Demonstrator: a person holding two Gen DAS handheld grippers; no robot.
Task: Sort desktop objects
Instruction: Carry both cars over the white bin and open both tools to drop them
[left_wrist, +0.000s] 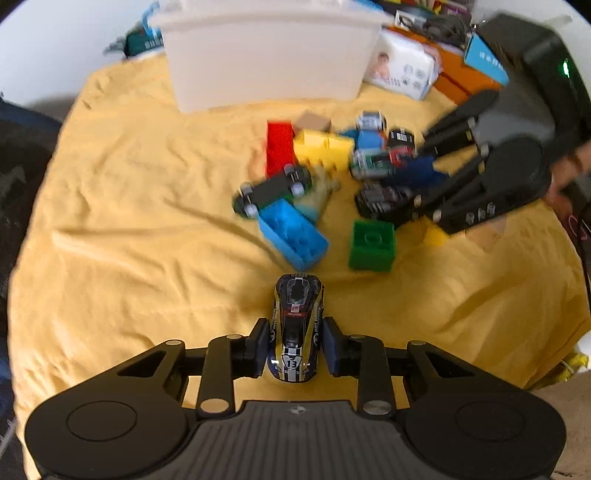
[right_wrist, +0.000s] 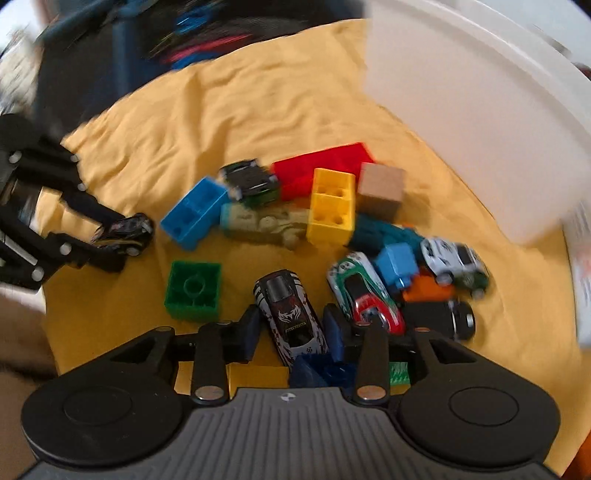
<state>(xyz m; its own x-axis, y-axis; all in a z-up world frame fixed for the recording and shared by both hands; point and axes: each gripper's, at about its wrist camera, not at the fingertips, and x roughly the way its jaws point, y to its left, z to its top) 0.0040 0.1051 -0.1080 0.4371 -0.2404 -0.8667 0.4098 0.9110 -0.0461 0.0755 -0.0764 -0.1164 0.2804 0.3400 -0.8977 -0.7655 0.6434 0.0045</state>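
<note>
- Left gripper (left_wrist: 294, 345) nearest the lens: fingers (left_wrist: 260, 343) pinching the #13 car (left_wrist: 295, 332) by its sides, nose pointing away toward the pile; whether its wheels touch the yellow cloth (left_wrist: 129, 221) I cannot tell.
- Right gripper (right_wrist: 291, 328): fingers (right_wrist: 251, 328) spread around the black flame car (right_wrist: 290, 314); left pad stands clear of it, right pad (right_wrist: 334, 332) just beside it, contact unclear. Car sits on the cloth.
- Pile on the surface, right wrist view: green brick (right_wrist: 192, 290) left of the flame car, blue brick (right_wrist: 194, 212) beyond it, yellow brick (right_wrist: 332, 205) on end beside a tan cube (right_wrist: 380, 190), red brick (right_wrist: 321, 166) behind.
- Dark car (right_wrist: 249, 181) lies upside down, resting against the blue and red bricks.
- Green-red car (right_wrist: 364, 291) just right of the right gripper, touching a small blue block (right_wrist: 397, 267); white car (right_wrist: 452, 260) further right.
- White bin (left_wrist: 266, 55) stands behind the pile, at the far edge of the cloth.
- Left wrist view: right gripper comes in from the right, tips near the green brick; blurred.
- Boxes and a wipes pack (left_wrist: 402, 66) sit off the cloth, right of the bin.
</note>
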